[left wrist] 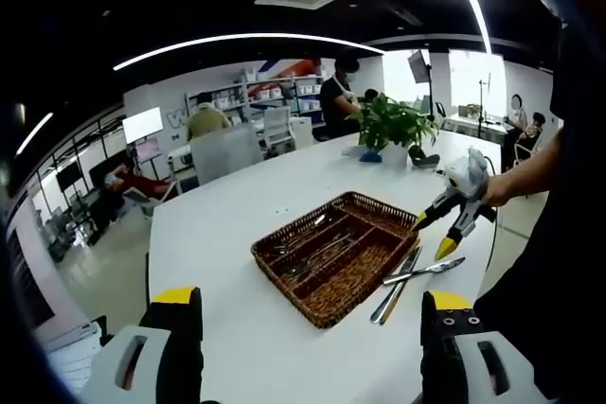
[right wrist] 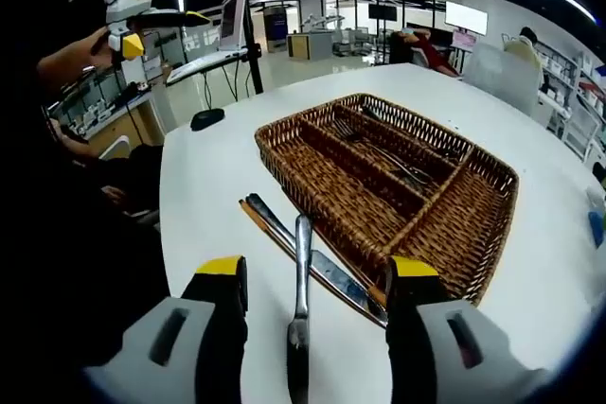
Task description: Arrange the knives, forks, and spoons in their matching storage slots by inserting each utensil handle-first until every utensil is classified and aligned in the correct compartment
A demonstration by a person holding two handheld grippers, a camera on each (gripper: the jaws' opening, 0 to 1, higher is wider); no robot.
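Sitting on the white bench [right wrist: 530,309] is a wicker cutlery tray [right wrist: 473,257] w/ long compartments; several metal utensils [right wrist: 402,163] already lie in the inner slots, types too small to tell. In left gripper view the same tray [left wrist: 312,305] sits mid-bench, utensils [left wrist: 317,254] lying inside it.

Right gripper [right wrist: 308,290]: fingers wide apart, nothing clamped. A utensil [right wrist: 301,309] lies on the bench between them, handle running toward the camera, its far end crossing over a pair of knives [right wrist: 322,267] that lie just beside the tray's near wall. Can't tell if that single piece is a spoon or a fork.

Left gripper [left wrist: 308,314]: fingers spread wide, holding nothing, raised well back from the tray. From this side the right gripper [left wrist: 456,215] shows in a person's hand [left wrist: 497,186], hovering over the loose utensils [left wrist: 417,276] next to the tray's edge.

Potted plant [left wrist: 393,130] stands at the bench's far end.
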